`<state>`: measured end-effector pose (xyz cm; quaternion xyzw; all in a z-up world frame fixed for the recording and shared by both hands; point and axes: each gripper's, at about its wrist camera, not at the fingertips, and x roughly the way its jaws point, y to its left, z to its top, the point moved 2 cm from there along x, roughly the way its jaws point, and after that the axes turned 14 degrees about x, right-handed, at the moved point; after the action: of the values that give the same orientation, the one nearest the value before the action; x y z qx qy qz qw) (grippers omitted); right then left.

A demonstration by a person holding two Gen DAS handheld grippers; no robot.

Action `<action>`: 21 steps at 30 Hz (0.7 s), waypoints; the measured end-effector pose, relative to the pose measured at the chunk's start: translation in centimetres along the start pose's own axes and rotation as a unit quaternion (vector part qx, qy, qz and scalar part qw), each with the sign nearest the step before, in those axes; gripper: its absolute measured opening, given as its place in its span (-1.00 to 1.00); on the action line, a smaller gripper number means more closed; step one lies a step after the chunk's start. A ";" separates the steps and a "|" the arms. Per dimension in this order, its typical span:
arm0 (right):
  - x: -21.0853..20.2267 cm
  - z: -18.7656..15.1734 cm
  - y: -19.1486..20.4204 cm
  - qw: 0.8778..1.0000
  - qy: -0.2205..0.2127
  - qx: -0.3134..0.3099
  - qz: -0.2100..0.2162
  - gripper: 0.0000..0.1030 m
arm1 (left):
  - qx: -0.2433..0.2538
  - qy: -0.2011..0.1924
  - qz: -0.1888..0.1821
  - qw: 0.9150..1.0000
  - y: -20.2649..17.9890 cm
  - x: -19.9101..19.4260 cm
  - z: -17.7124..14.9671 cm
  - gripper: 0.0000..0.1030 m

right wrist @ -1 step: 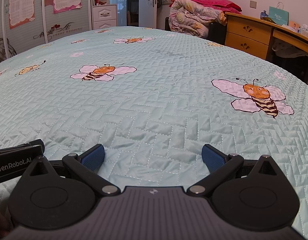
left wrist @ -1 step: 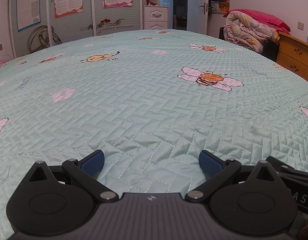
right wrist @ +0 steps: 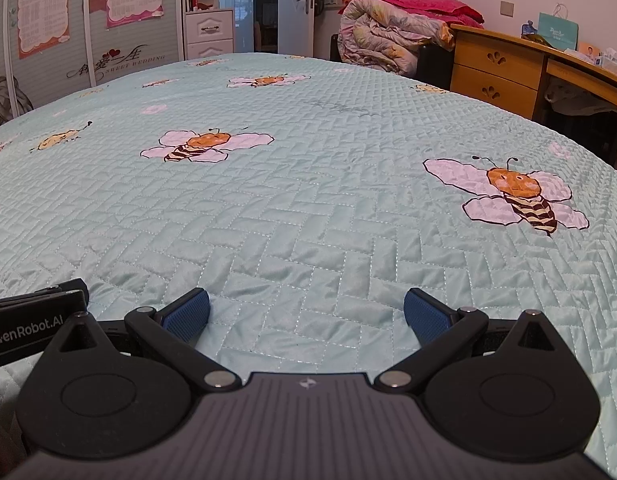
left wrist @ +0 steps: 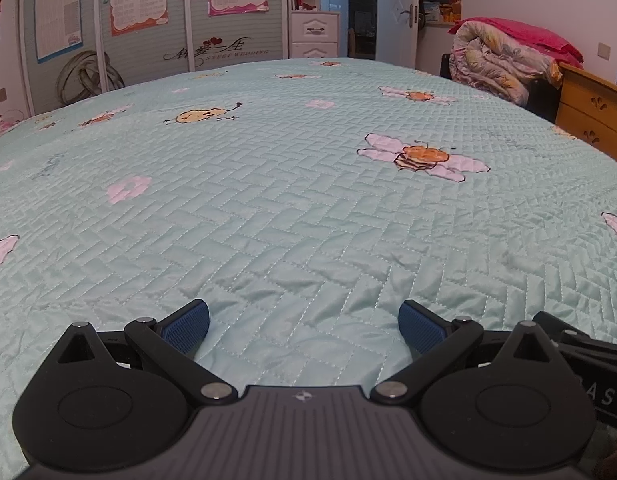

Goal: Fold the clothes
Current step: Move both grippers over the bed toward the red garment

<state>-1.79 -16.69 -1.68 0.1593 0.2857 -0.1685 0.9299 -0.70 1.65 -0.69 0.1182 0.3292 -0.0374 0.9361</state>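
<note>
Both grippers sit low over the bed, side by side. The left gripper (left wrist: 304,326) has its jaws spread wide, blue pads (left wrist: 186,326) well apart, with nothing between them but quilt. The right gripper (right wrist: 306,316) is the same: jaws wide, pads (right wrist: 426,316) holding nothing. In the right wrist view the side of the left gripper shows at the left edge, just beside the right one; in the left wrist view the dark body of the right one shows at the right edge.

Under them spreads the quilt (left wrist: 308,220), pale green, stitched in a herringbone pattern, smooth and flat. A bee (right wrist: 508,200) is printed ahead and to the right of the right gripper, another bee (left wrist: 422,158) farther out ahead of the left one, and a pink flower (left wrist: 128,189) to its left. I see no clothes to fold anywhere on the bed in either view.

Past the bed's far edge stand a wardrobe (left wrist: 148,40) with posters, a small white drawer unit (left wrist: 314,36), and an open door (left wrist: 398,12). To the right a rolled duvet (right wrist: 388,36) lies beside a wooden desk (right wrist: 496,68).
</note>
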 end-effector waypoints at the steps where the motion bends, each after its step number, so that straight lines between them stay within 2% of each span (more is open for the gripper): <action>1: -0.1 0.0 0.1 1.000 -0.001 -0.002 -0.001 0.99 | -0.003 0.009 -0.001 1.000 0.8 -1.2 -0.8 1.00; 6: -0.4 -0.3 0.4 1.000 -0.005 -0.012 -0.007 0.99 | -0.017 0.054 -0.006 0.998 4.5 -7.0 -4.7 1.00; 10: -1.3 -0.3 0.0 1.000 0.016 0.001 0.004 0.99 | -0.029 0.090 -0.010 0.995 7.5 -11.7 -7.9 1.00; 15: -6.9 -4.4 1.7 0.998 0.052 -0.014 0.023 0.99 | -0.044 0.135 -0.015 0.990 11.3 -17.6 -11.8 1.00; 19: -13.5 -9.9 5.1 0.992 0.084 -0.059 0.067 0.99 | -0.101 0.154 0.069 0.980 18.1 -23.2 -16.0 1.00; 21: -17.0 -12.7 7.3 0.984 0.109 -0.091 0.107 0.99 | -0.123 0.161 0.116 0.972 21.2 -25.7 -17.6 1.00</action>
<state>-18.20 -1.35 -0.25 0.1206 0.3812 -0.0232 0.9163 -28.31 26.33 6.23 0.0439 0.4614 0.1318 0.8762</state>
